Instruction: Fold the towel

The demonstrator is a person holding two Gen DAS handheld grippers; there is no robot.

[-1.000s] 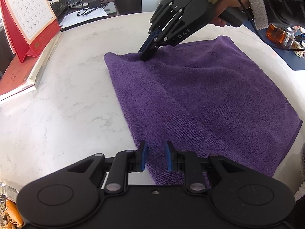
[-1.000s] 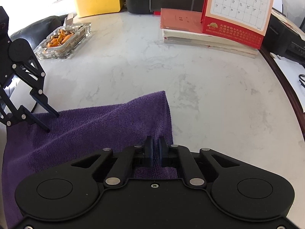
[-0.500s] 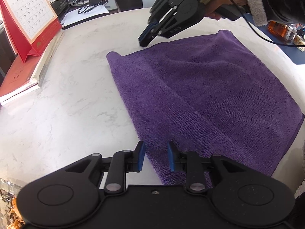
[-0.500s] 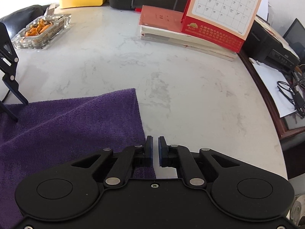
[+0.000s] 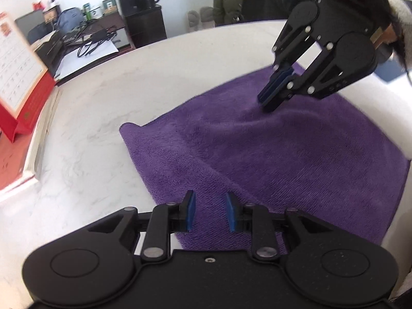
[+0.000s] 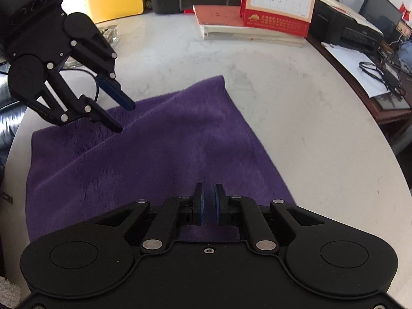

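My left gripper (image 5: 209, 212) hangs open over the purple towel (image 5: 283, 159) spread on the marble table (image 5: 97, 134); my right gripper (image 6: 209, 207), nearly closed, pinches nothing I can see.

A white marble table (image 6: 296, 118) is carrying a purple towel (image 6: 159, 149). Books (image 6: 231, 25) and a dish (image 6: 109, 32) are sitting near its far edge.
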